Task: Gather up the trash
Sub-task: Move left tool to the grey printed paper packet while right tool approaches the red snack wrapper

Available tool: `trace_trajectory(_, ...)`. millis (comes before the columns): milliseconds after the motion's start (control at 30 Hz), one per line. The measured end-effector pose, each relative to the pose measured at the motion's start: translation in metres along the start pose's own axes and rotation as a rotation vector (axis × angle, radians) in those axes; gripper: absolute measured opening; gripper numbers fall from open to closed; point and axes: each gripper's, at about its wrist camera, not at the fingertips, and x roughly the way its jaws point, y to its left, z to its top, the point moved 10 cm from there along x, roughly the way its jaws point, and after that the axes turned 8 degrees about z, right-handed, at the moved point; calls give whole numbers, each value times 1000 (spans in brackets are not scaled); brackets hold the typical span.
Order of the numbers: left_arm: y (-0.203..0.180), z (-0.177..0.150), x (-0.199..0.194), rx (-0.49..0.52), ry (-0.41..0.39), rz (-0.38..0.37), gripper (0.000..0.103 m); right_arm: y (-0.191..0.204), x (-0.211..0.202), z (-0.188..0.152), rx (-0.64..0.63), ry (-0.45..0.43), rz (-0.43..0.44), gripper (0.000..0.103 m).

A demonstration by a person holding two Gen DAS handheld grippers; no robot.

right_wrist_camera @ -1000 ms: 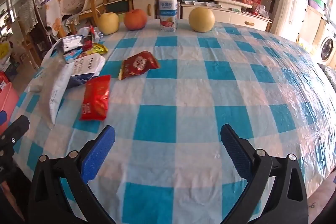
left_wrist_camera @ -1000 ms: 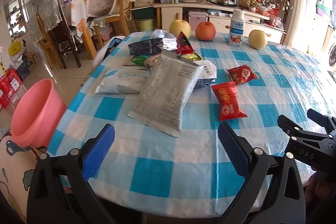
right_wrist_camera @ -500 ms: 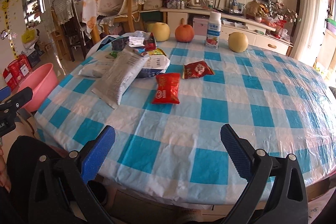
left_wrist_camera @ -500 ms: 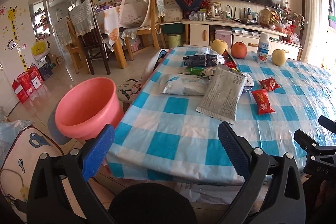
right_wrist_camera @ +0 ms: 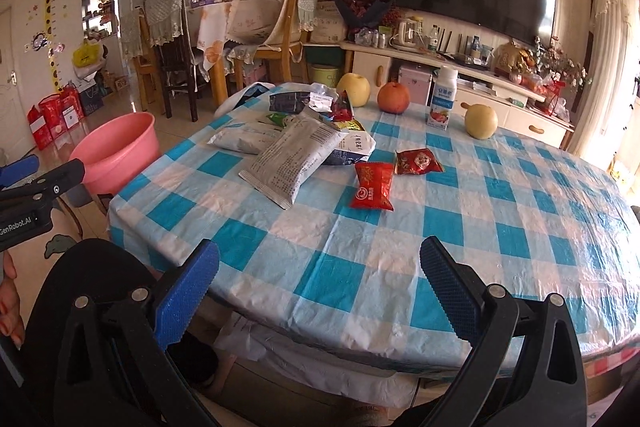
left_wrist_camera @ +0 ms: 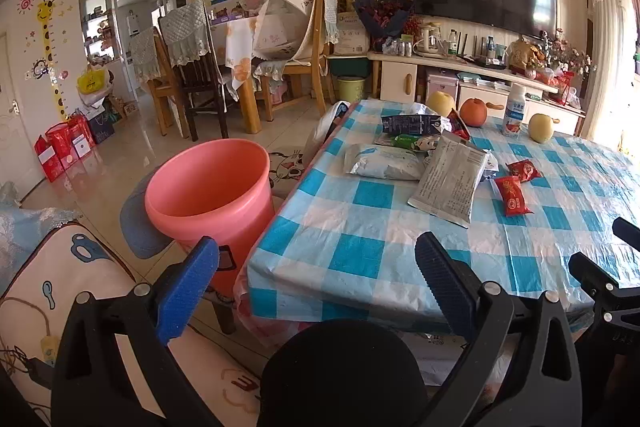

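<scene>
Wrappers lie in a pile at the far left of the blue-checked table (left_wrist_camera: 352, 227): a large grey bag (left_wrist_camera: 450, 179) (right_wrist_camera: 296, 157), a white bag (left_wrist_camera: 384, 165), a dark packet (left_wrist_camera: 408, 125), and two red snack packets (left_wrist_camera: 512, 195) (right_wrist_camera: 374, 185) (right_wrist_camera: 418, 161). A pink bin (left_wrist_camera: 208, 191) (right_wrist_camera: 116, 151) stands on the floor left of the table. My left gripper (left_wrist_camera: 316, 287) is open and empty, off the table's near left corner. My right gripper (right_wrist_camera: 320, 287) is open and empty, over the near table edge.
Two pears (right_wrist_camera: 480, 121) (right_wrist_camera: 354, 89), an apple (right_wrist_camera: 394, 97) and a milk bottle (right_wrist_camera: 442, 101) stand at the table's far edge. Chairs (left_wrist_camera: 188, 83) and a TV cabinet (left_wrist_camera: 460, 79) are behind. A cushioned seat (left_wrist_camera: 52, 287) is at the near left.
Both grippers have pulled back from over the table and away from the wrappers; the left one swung left, bringing the pink bin into fuller view. Both stayed open.
</scene>
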Motion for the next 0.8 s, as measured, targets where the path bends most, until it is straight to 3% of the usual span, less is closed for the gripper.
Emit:
trace_trajectory(367, 10, 2, -11, -15, -32, 12, 99, 17, -3, 0, -44, -28, 10, 99)
trace_trajectory(600, 6, -2, 0, -15, -10, 11, 99, 25, 13, -7, -41, -9, 87, 99)
trace_trajectory(800, -12, -6, 13, 4, 19, -25, 99, 13, 28, -13, -5, 28, 87, 99)
